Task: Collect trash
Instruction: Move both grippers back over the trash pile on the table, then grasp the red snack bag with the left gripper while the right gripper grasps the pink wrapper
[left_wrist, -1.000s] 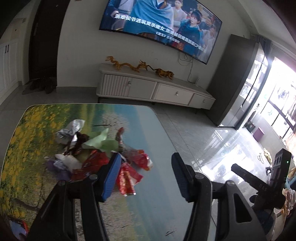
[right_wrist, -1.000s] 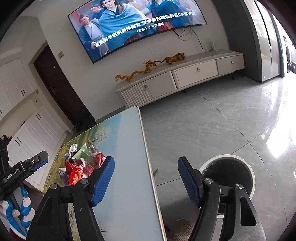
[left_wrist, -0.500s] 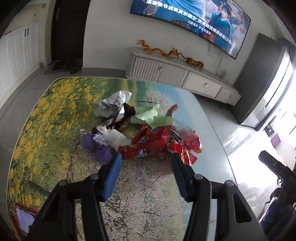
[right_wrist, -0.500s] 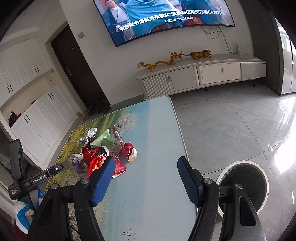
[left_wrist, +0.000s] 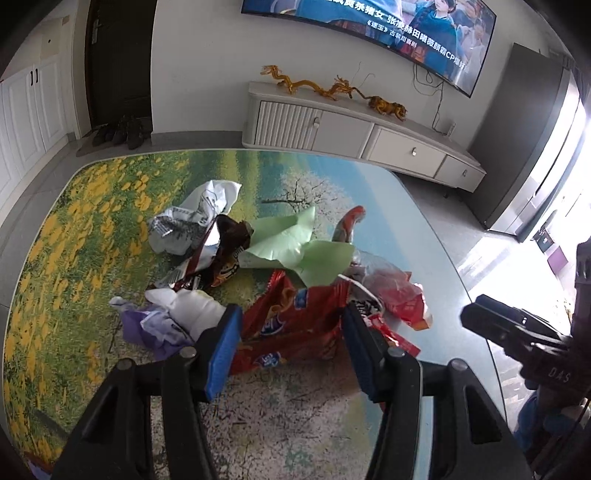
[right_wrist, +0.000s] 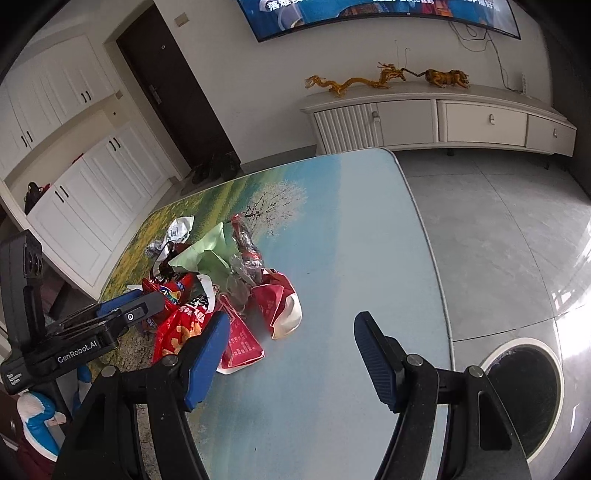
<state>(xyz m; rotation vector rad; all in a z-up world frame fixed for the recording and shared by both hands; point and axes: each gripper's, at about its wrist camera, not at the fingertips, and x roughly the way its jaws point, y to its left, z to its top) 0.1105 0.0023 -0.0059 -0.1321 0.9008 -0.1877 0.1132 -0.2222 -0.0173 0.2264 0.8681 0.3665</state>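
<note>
Tongs were both released and empty: the left gripper (left_wrist: 291, 343) hung with its jaws to either side of a crumpled red foil snack bag (left_wrist: 295, 325), the right gripper (right_wrist: 291, 354) just beside the litter heap of wrappers (right_wrist: 221, 280). Nothing looked collected; beyond the right one, a round black white-rimmed bin (right_wrist: 524, 398) waited on the floor

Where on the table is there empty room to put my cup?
The blue stretch of the table between the wrapper pile and the edge nearest the bin is bare. The yellow-flower side too. The middle is crowded.
</note>
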